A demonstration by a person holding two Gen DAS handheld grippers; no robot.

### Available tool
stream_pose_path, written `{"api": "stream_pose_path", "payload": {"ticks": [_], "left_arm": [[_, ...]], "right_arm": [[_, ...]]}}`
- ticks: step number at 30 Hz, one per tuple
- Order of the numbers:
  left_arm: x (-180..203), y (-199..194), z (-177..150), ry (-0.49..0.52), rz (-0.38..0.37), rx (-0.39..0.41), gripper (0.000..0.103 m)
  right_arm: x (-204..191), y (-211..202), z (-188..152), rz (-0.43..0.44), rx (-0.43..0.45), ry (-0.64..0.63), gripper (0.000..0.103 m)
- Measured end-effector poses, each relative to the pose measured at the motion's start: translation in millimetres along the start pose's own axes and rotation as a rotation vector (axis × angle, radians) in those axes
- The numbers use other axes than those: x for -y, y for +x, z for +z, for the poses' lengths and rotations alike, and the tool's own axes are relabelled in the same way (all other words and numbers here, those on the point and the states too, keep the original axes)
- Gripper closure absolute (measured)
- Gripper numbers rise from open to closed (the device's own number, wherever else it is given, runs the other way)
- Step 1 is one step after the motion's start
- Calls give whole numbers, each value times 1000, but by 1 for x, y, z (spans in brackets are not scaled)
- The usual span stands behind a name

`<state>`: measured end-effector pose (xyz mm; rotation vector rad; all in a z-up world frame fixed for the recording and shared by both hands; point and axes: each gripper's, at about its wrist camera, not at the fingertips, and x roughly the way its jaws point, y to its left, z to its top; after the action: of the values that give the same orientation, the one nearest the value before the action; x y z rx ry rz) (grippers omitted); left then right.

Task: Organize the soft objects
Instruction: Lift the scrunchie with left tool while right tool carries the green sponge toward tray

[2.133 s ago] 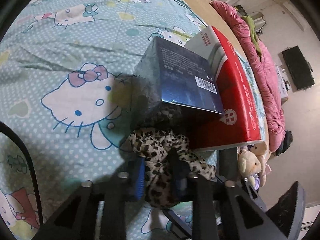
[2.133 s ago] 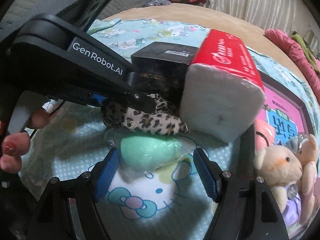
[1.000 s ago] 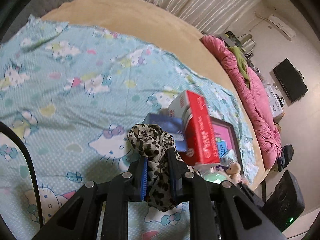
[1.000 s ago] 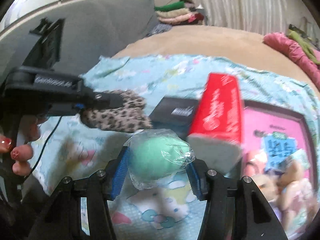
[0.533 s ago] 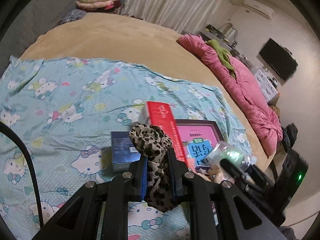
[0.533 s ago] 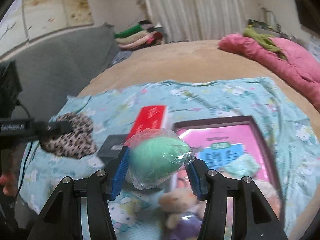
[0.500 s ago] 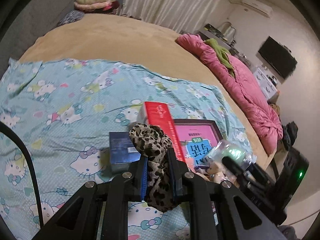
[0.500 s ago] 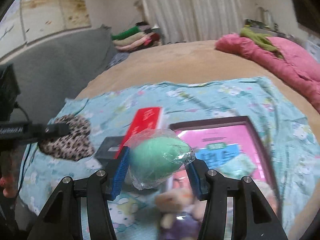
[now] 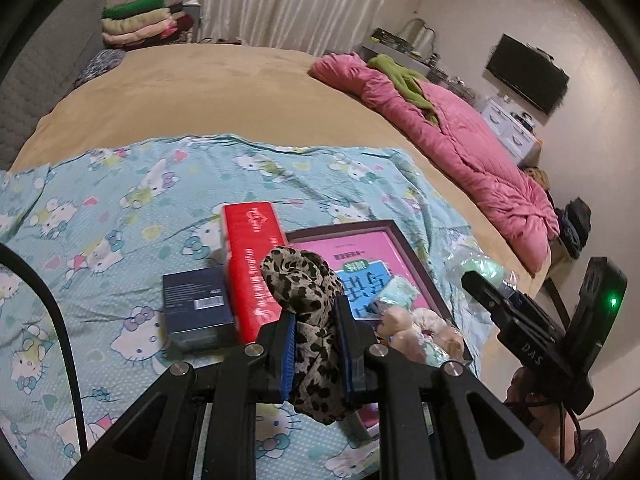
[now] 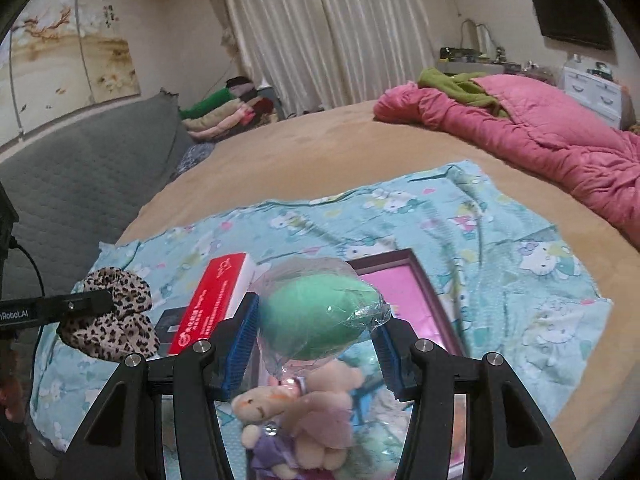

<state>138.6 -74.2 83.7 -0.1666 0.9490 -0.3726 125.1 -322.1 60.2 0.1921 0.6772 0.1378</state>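
My left gripper (image 9: 316,328) is shut on a leopard-print scrunchie (image 9: 306,280) and holds it in the air above the bed; the scrunchie also shows in the right wrist view (image 10: 112,320). My right gripper (image 10: 316,340) is shut on a green sponge wrapped in clear plastic (image 10: 316,320), held above a pink tray (image 10: 404,292). The wrapped sponge shows blurred in the left wrist view (image 9: 478,268). Small plush bears (image 10: 296,412) lie in the tray (image 9: 360,244) below.
A red tissue pack (image 9: 252,264) and a dark blue box (image 9: 196,304) lie on the Hello Kitty cloth (image 9: 120,208) left of the tray. A pink quilt (image 9: 460,136) lies at the bed's far right. Folded clothes (image 10: 224,112) are stacked at the back.
Both grippers have risen well above the bed with their objects. The right gripper closed on the green sponge and carried it over the pink tray.
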Motion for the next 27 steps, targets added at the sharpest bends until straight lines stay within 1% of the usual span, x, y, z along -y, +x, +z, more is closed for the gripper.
{"api": "stream_pose_path", "payload": {"ticks": [9,16,27], "left_arm": [[39,20,-2,79,-15,-42,85],[67,45,-6,138,-21,-91,85],[96,86,-14,211,-9,-161,85]], "right_arm": [[26,-7,-8,-20,5,54,47],[45,-9,-15,-44,7,85,47],[72,-7,-28,-79,-7,140,47]]}}
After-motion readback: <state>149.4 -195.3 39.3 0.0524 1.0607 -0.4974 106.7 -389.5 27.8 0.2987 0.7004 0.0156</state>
